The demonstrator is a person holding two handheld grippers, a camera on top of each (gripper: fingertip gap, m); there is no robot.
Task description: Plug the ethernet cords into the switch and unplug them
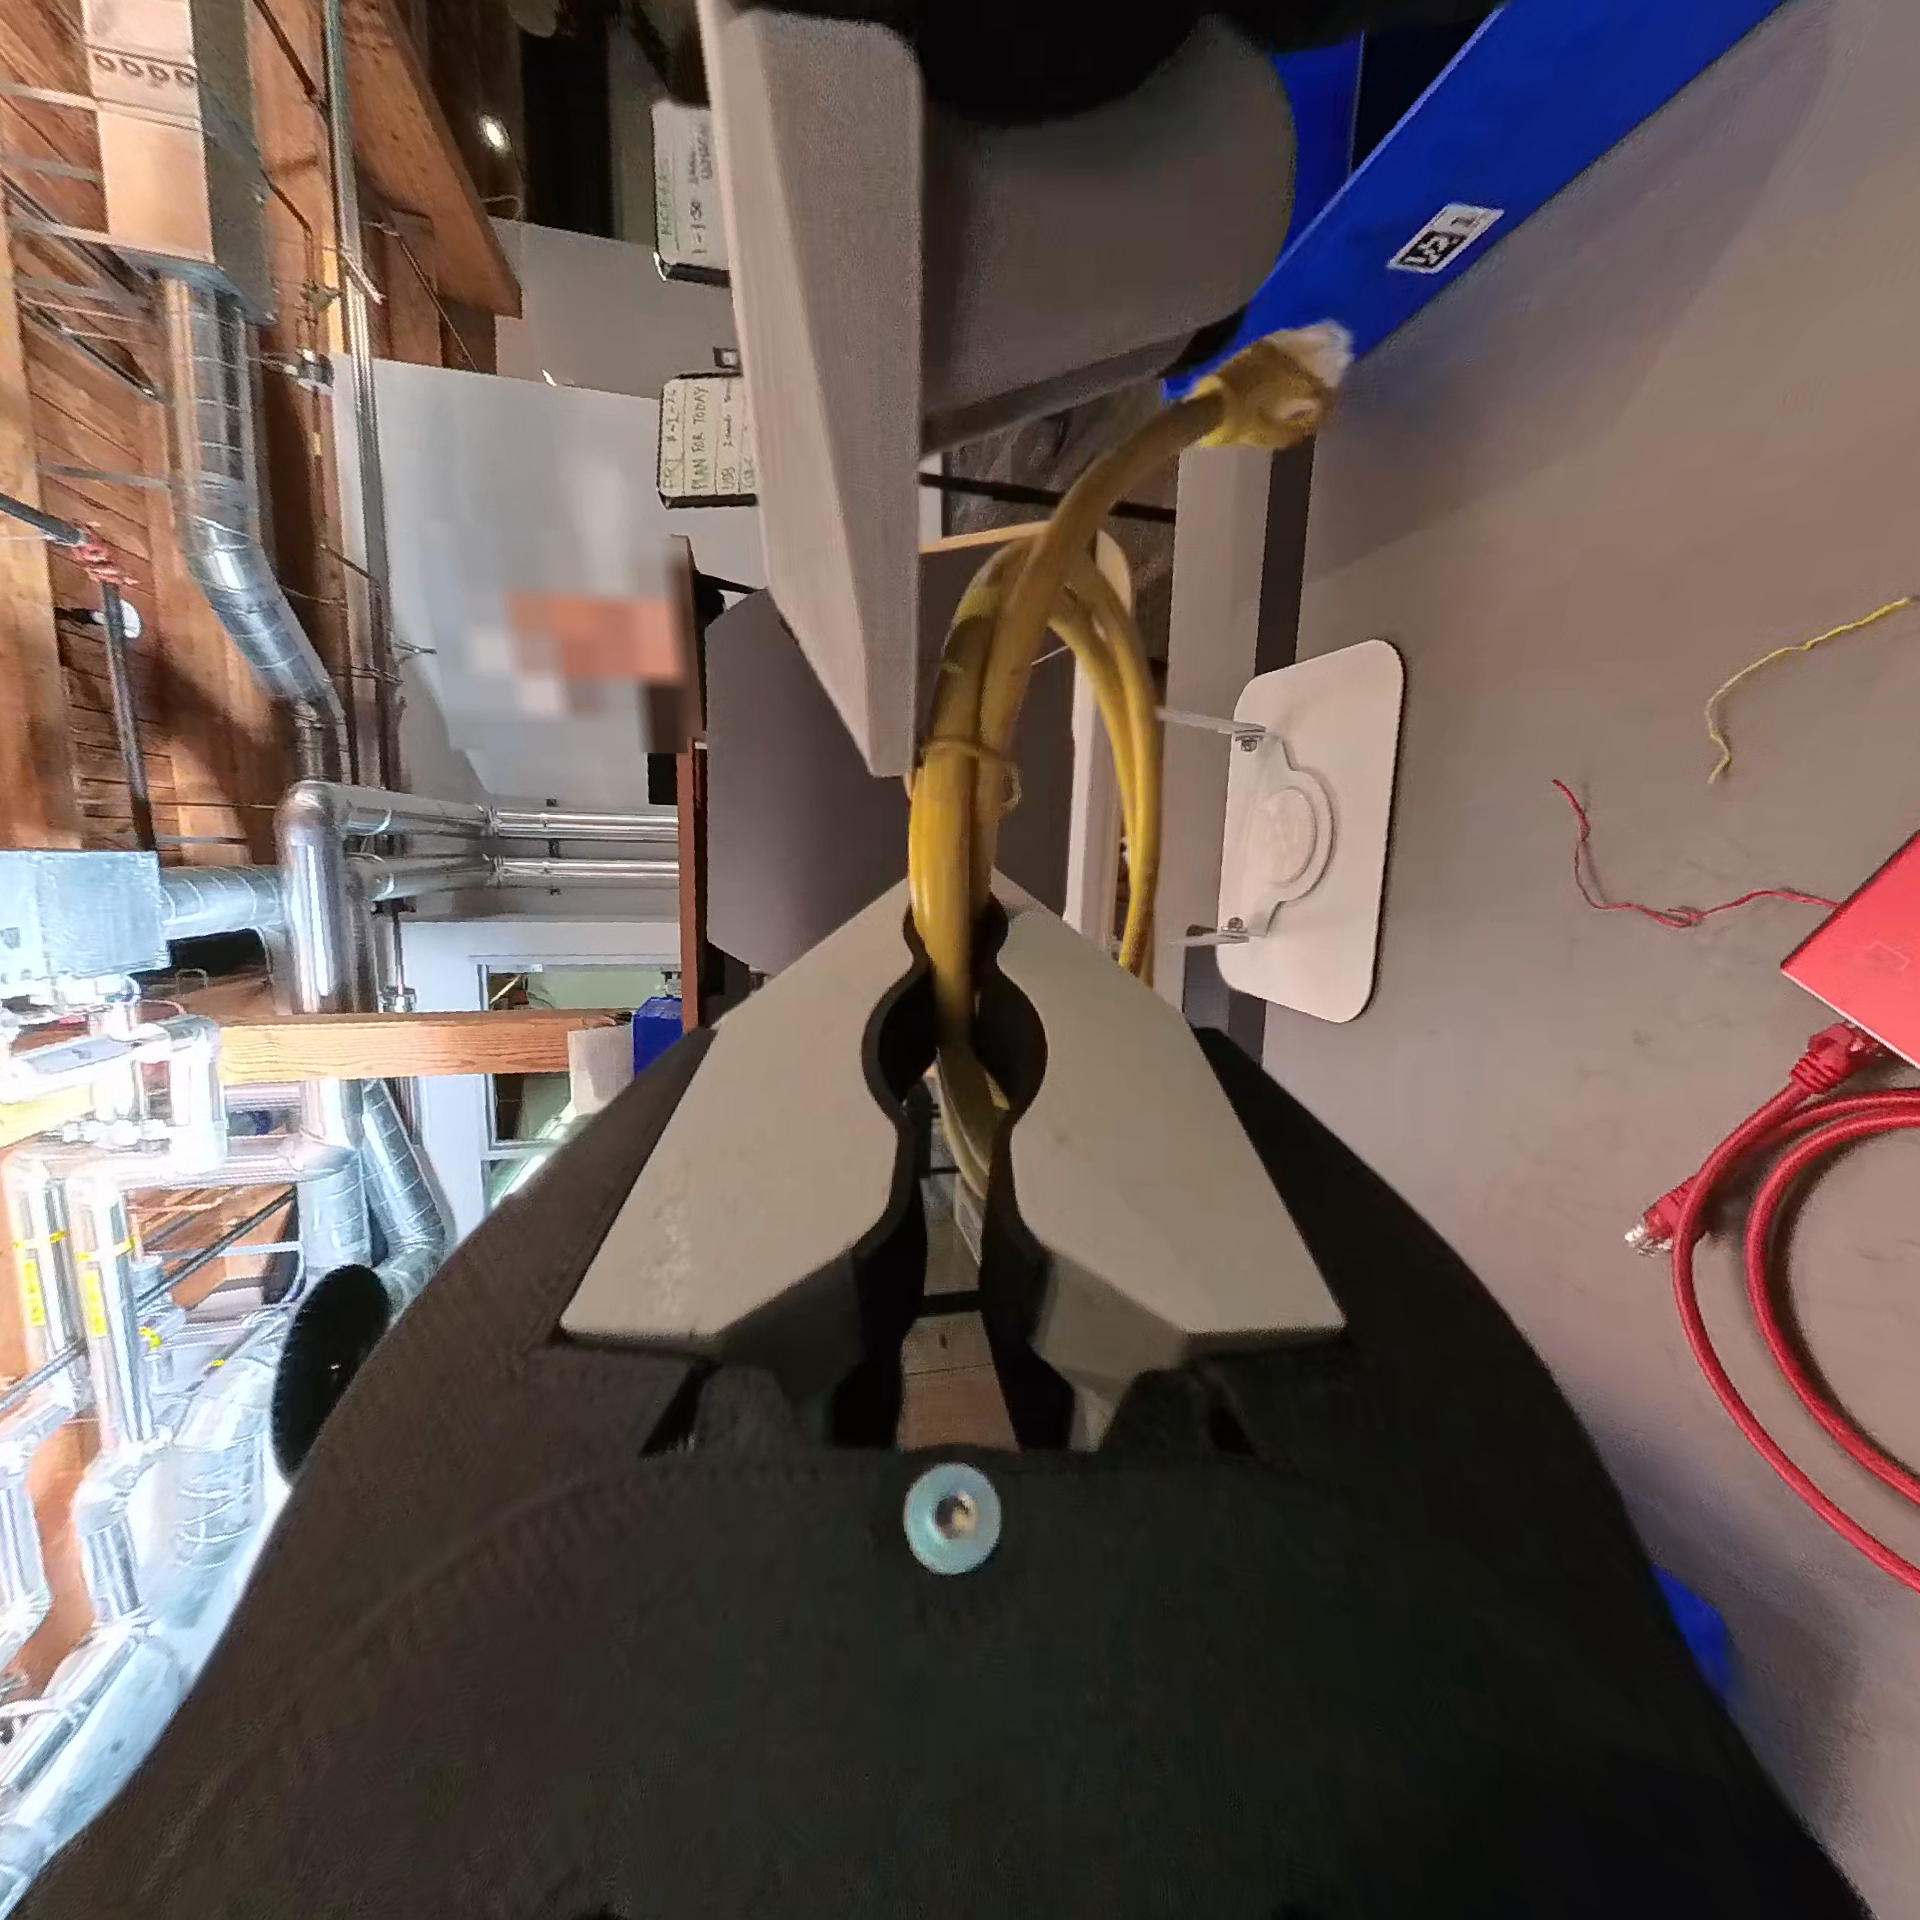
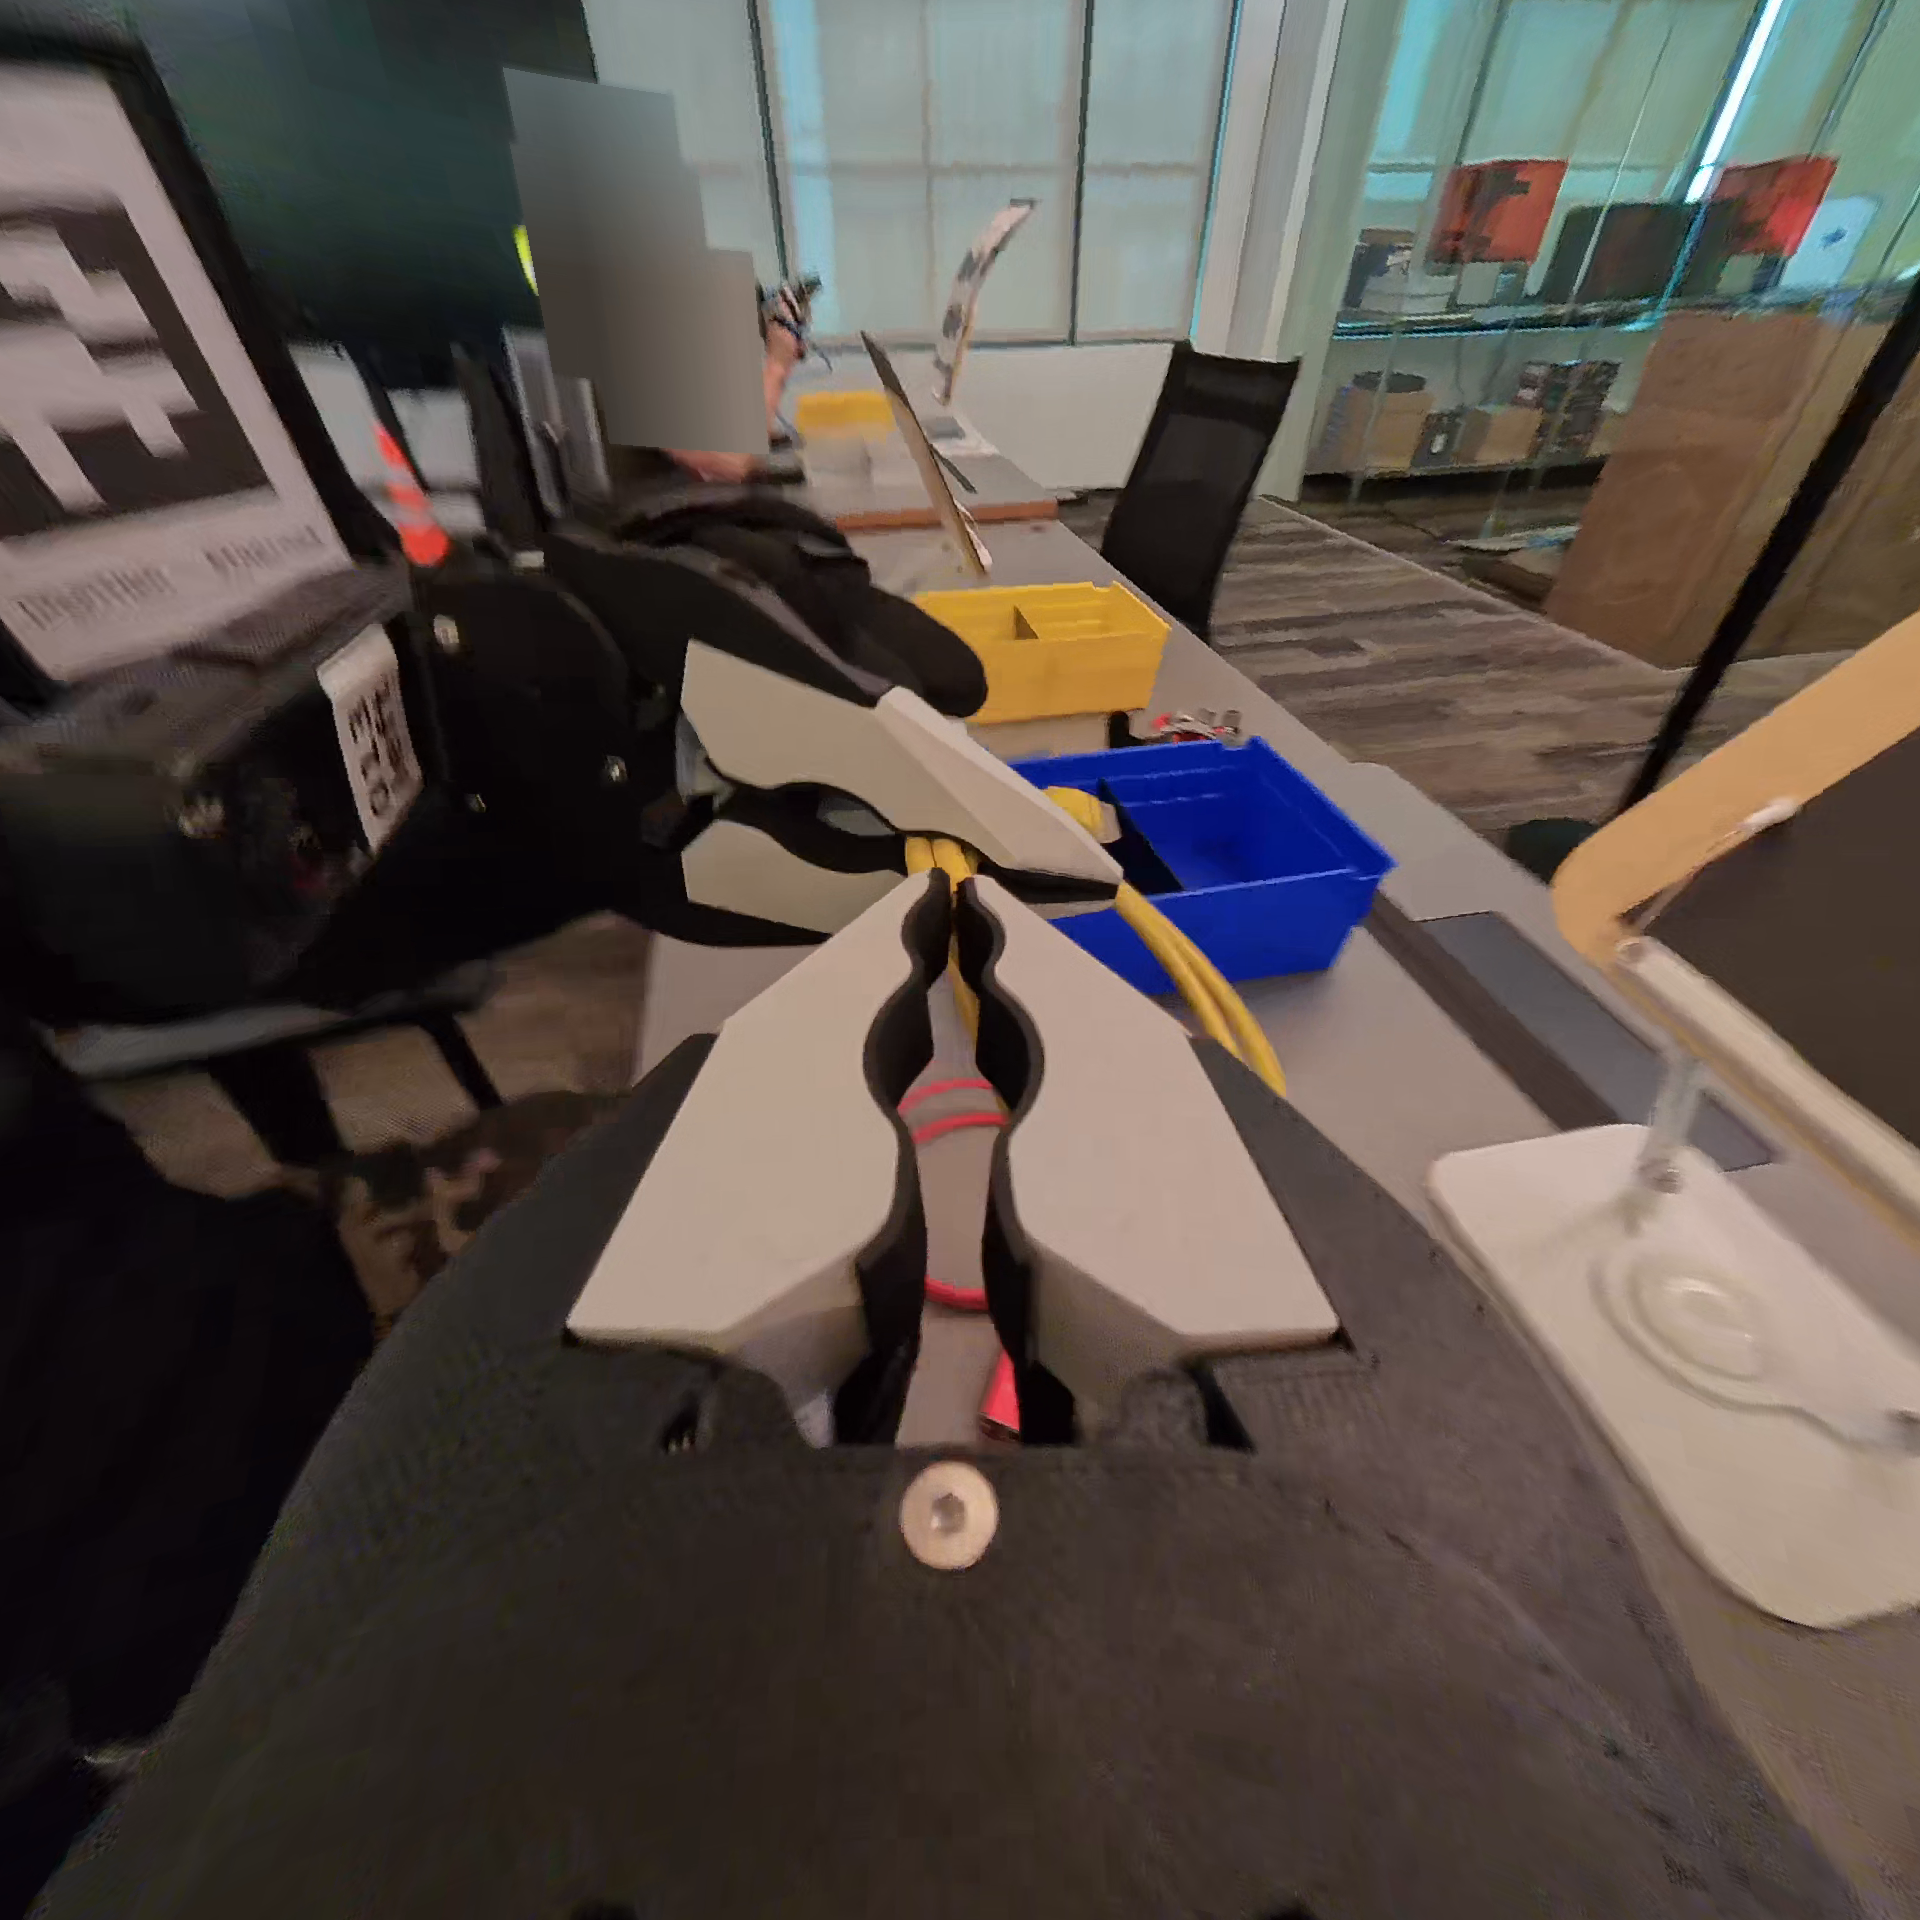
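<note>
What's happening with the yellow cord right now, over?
Left gripper and right gripper both shut on yellow cord. Its plug hangs free by blue bin. Red cord on table, loose.

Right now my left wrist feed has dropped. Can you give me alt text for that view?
The left gripper is shut on a bundled yellow ethernet cord, with the right gripper's grey fingers on the same bundle above. The cord's plug reaches a blue bin; a red cord and red switch lie on the grey table.
</note>
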